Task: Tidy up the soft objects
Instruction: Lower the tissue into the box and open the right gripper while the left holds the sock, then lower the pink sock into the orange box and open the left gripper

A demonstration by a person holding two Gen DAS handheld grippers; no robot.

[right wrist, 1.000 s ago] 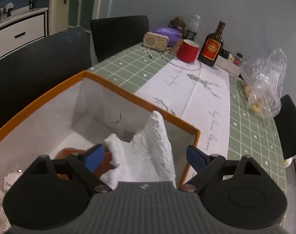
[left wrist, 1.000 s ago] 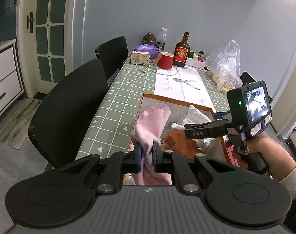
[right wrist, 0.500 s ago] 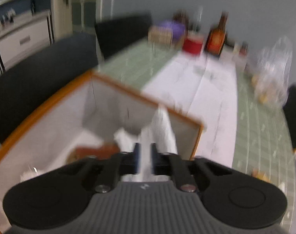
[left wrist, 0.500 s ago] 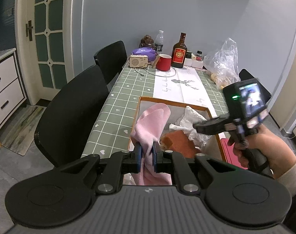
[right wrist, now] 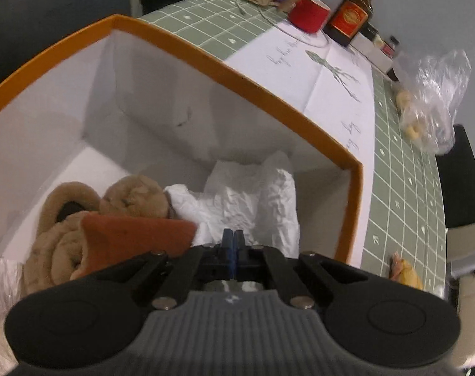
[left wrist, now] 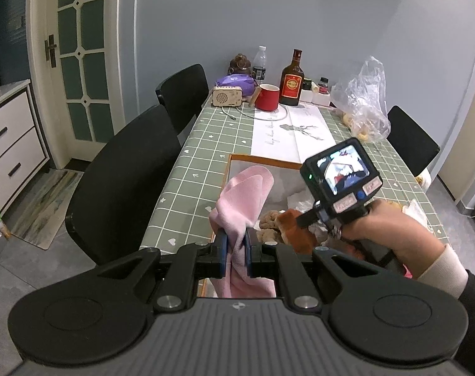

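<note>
Pink cloth (left wrist: 243, 200), soft and draped, between left tongs (left wrist: 235, 252)

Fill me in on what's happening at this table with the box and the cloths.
A person is sorting soft things into an orange-rimmed box on the green checked table, using a hand-held gripper in each hand. The left hand-held gripper is clamped on a pink cloth at the box's edge. The right hand-held gripper is shut, its tips down at the crumpled white paper inside the box, beside a rust-orange cloth and a brown plush toy.
</note>
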